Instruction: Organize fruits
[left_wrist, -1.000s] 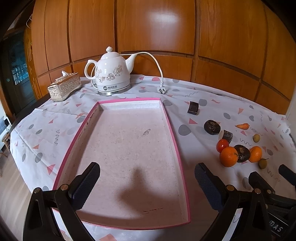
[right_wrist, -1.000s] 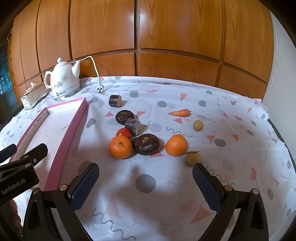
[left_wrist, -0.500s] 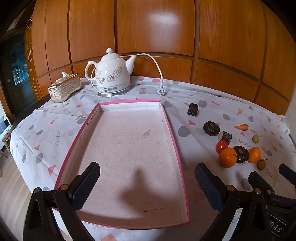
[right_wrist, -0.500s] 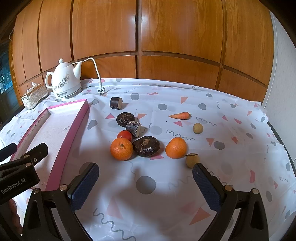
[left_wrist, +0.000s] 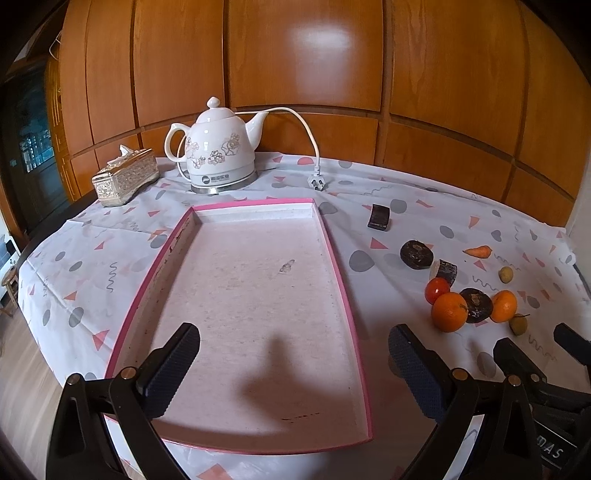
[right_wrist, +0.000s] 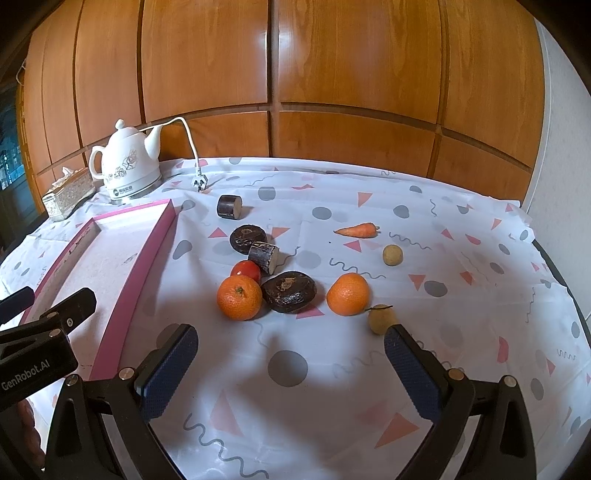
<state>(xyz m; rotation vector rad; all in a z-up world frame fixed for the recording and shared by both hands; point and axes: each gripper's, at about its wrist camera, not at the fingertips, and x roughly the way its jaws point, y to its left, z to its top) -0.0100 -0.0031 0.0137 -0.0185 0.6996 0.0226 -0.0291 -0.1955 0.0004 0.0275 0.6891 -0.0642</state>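
Table under patterned cloth (right_wrist: 461, 332); wood panel wall behind.

Pink-rimmed tray (left_wrist: 334, 258), shallow, sits on the cloth directly ahead of the left gripper (left_wrist: 291, 363). Nothing lies in it but stains. Left gripper: jaws wide, holding nothing, hovering over the tray's near end.

White kettle (left_wrist: 219, 155) at 12 o'clock beyond the tray, cord and plug (left_wrist: 317, 182) trailing toward 1 o'clock. Tissue box (left_wrist: 125, 177) at 11 o'clock.

Right gripper (right_wrist: 290, 363): jaws wide, holding nothing, above bare cloth. Fruit group at its 12 o'clock, all on the cloth outside the tray:
- large dark round fruit (right_wrist: 289, 291), centre of the group
- left orange (right_wrist: 239, 297), at 9 o'clock of it, touching or nearly so
- right orange (right_wrist: 348, 294), at 3 o'clock of it, just beside
- second dark round fruit (right_wrist: 248, 239), farther back
- cut dark cylinder (right_wrist: 263, 256), leaning against that second dark fruit
- another dark cylinder (right_wrist: 229, 206), apart, near the tray's far corner
- tomato (right_wrist: 246, 270), just behind the left orange
- carrot (right_wrist: 357, 229), well apart at 1 o'clock
- far yellowish fruit (right_wrist: 392, 254), near the carrot
- near yellowish fruit with stem (right_wrist: 380, 318), just beside the right fingertip (right_wrist: 402, 350).
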